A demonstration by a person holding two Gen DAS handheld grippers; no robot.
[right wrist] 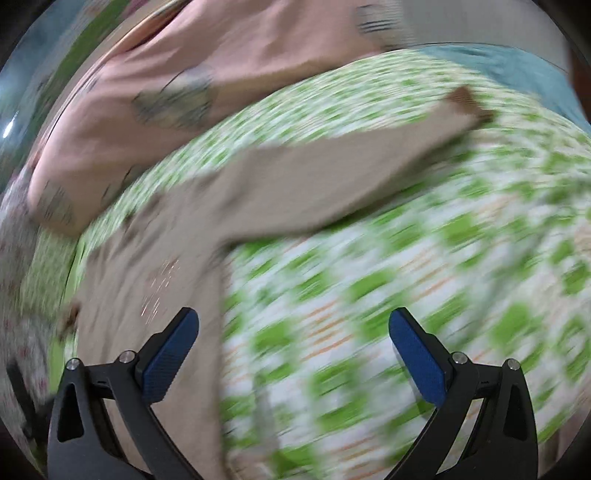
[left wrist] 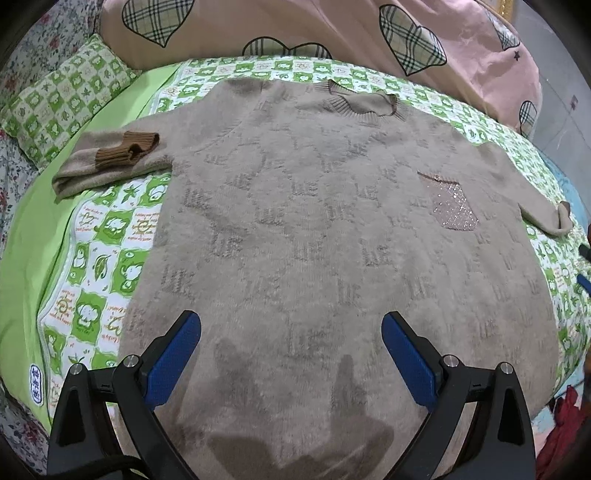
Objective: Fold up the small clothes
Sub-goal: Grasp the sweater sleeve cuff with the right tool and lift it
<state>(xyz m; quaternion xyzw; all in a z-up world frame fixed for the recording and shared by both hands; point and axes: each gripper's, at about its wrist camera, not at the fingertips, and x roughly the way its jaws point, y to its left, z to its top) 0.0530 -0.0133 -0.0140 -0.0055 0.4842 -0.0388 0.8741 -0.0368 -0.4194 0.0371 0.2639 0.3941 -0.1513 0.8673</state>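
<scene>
A beige knit sweater [left wrist: 314, 221] lies spread flat, front up, on a green checked bedsheet [left wrist: 107, 236]. It has a sparkly pink pocket [left wrist: 456, 206]. Its left sleeve [left wrist: 110, 162] is folded back, brown cuff on top. My left gripper [left wrist: 291, 332] is open and empty above the sweater's lower hem. The right wrist view is motion-blurred. It shows the sweater's right sleeve [right wrist: 332, 181] stretched out across the sheet, ending in a brown cuff [right wrist: 465, 99]. My right gripper [right wrist: 293, 328] is open and empty above the sheet, just right of the sweater's side.
A pink quilt with plaid hearts [left wrist: 332, 33] is piled along the far side of the bed. A green checked pillow [left wrist: 66, 96] lies at the far left. Floral bedding [left wrist: 11, 173] shows at the left edge. Red cloth [left wrist: 561, 432] lies at the lower right.
</scene>
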